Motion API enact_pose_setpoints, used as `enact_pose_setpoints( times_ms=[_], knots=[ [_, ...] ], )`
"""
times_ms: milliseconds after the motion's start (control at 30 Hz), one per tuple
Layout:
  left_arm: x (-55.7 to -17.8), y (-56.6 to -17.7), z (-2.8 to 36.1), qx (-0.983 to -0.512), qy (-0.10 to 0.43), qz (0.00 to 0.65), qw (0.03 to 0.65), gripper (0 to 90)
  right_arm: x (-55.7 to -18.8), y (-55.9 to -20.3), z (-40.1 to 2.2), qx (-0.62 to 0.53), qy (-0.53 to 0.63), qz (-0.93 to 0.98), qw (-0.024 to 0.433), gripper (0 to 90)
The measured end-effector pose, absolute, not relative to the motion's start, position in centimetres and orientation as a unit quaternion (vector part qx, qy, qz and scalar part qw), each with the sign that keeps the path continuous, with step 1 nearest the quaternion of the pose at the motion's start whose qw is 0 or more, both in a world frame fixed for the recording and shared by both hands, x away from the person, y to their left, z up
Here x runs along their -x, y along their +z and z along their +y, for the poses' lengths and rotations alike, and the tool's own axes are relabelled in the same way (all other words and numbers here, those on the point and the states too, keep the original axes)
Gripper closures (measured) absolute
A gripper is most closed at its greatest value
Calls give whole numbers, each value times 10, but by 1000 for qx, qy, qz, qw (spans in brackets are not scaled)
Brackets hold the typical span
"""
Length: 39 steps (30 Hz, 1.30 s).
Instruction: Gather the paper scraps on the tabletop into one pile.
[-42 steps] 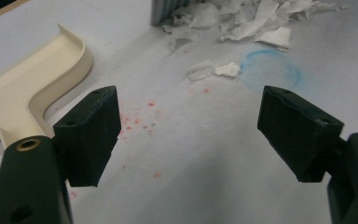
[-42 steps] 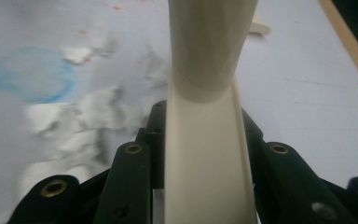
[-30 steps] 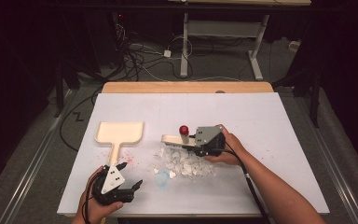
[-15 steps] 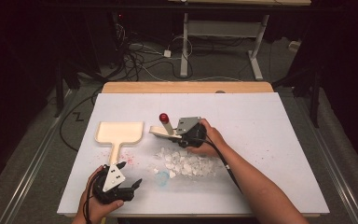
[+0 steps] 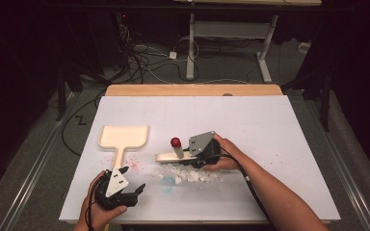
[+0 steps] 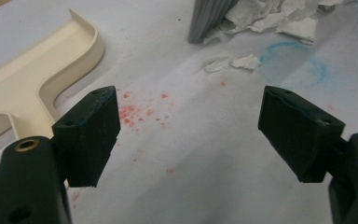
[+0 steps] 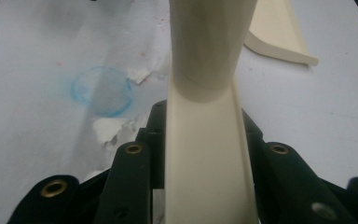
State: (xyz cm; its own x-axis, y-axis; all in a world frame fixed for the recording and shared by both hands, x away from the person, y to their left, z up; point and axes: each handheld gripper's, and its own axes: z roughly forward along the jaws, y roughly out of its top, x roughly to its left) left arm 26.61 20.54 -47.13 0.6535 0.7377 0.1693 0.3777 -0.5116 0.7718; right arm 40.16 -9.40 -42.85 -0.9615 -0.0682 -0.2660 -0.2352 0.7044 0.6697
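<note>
beside the dustpan [image 5: 124, 136], our right gripper [image 5: 192, 155] clamps the brush [image 5: 173, 156] at the paper scraps [image 5: 192, 173], unswept; left gripper [image 5: 127, 196] gapes, holding nothing.

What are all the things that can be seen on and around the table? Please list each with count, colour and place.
Brush: one, cream with a red knob, mid table, handle clamped by the right gripper.
Dustpan: one, cream, left of the brush, lying flat.
Paper scraps: many, white, heaped just in front of the brush.
Red specks: scattered, near the dustpan handle.
Blue ring mark: one, on the table beside the scraps.
Table: one, white top with a wooden far edge.
Cables: several, dark and white, on the floor beyond.
Left gripper: black fingers apart, near front edge.
Right gripper: black, shut on the brush.
</note>
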Motion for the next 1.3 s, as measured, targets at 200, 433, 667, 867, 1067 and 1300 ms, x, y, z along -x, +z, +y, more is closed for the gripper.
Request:
enact_pose_setpoints(
  times_ms=[200,433,667,867,1067,1300],
  knots=[
    [-267,-472,203,-837,251,333,354,201,-399,-415,-113,35,414,895,165,686],
    [-265,-470,202,-837,262,334,345,202,-393,-393,-134,-37,440,874,201,685],
    [-260,-465,200,-835,278,319,353,201,-376,-379,-175,-157,395,862,276,685],
    [-259,-464,198,-835,280,314,355,201,-367,-403,-212,-260,339,854,298,686],
    [-259,-463,195,-836,277,310,358,201,-356,-427,-233,-329,303,845,292,686],
    [-260,-463,194,-839,274,304,360,200,-339,-439,-199,-350,305,836,292,686]
  ],
)
